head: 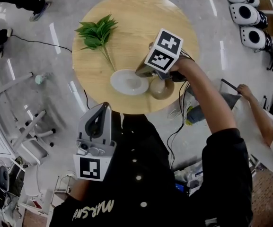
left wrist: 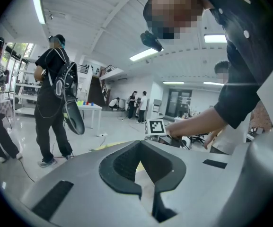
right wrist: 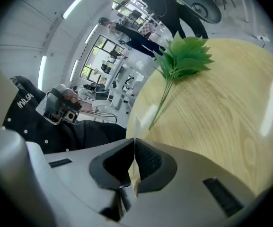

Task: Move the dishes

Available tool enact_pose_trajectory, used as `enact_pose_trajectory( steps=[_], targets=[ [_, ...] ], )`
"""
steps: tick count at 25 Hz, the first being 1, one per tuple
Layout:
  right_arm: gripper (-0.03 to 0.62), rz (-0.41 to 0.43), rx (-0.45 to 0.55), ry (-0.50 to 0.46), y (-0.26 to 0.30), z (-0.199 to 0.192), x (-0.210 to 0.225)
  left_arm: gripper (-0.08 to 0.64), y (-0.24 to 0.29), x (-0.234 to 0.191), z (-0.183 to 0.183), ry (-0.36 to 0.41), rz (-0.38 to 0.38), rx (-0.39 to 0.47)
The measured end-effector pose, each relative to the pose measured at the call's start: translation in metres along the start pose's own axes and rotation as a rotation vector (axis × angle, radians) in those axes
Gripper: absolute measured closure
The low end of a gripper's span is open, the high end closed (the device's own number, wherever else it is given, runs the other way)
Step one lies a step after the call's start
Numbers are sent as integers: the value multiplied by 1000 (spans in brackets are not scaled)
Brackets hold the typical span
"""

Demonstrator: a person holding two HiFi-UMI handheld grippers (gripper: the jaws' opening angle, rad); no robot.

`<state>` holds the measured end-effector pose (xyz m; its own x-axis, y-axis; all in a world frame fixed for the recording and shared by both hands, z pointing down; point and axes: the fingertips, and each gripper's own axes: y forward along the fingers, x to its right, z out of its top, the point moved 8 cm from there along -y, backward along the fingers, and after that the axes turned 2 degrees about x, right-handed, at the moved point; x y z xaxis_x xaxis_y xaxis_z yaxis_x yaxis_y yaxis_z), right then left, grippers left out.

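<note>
From my seat, the round wooden table (head: 127, 18) fills the top of the head view. My operator's right arm (head: 212, 108) reaches across its near edge, elbow bent and forearm angled up and to the left. The right gripper (head: 143, 72) tips downward at the end of it. Its jaws are clamped on the right-hand rim of the white plate (head: 127, 82); in the right gripper view I can see a thin pale edge pinched between the two dark pads. The left gripper (head: 106, 107) is held close to the body, off the table, pointing toward the table edge. Its tips meet with nothing between them. The plate sits near the table's front edge with its hollow facing up; being round, it has no long axis to report. A brown bowl (head: 162, 89) sits just beside it on the right, partly under the gripper. A green sprig (head: 97, 32) lies with its leaves at the far left and its stem running down to the plate's far rim. The marker cube (head: 164, 50) carries only black-and-white square patterns. On the dark shirt (head: 141, 174), pale lettering (head: 93, 210) begins "MARS"; I cannot make out the rest.
</note>
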<state>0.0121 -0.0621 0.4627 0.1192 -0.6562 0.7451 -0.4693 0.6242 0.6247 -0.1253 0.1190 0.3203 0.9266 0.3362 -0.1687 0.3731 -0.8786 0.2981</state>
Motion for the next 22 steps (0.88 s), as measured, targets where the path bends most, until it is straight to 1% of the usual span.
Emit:
enact_pose_trajectory(
  steps=[5, 13, 18, 22],
  targets=[
    [581, 83, -23, 14, 30, -6, -5, 543, -7, -2, -7, -9, 11, -17],
    [581, 133, -67, 42, 68, -14, 3, 543, -14, -2, -22, -24, 20, -40],
    [581, 145, -76, 54, 80, -18, 10, 543, -16, -2, -30, -28, 24, -51],
    [581, 109, -113, 57, 86, -20, 19, 543, -15, -3, -35, -30, 26, -62]
  ],
)
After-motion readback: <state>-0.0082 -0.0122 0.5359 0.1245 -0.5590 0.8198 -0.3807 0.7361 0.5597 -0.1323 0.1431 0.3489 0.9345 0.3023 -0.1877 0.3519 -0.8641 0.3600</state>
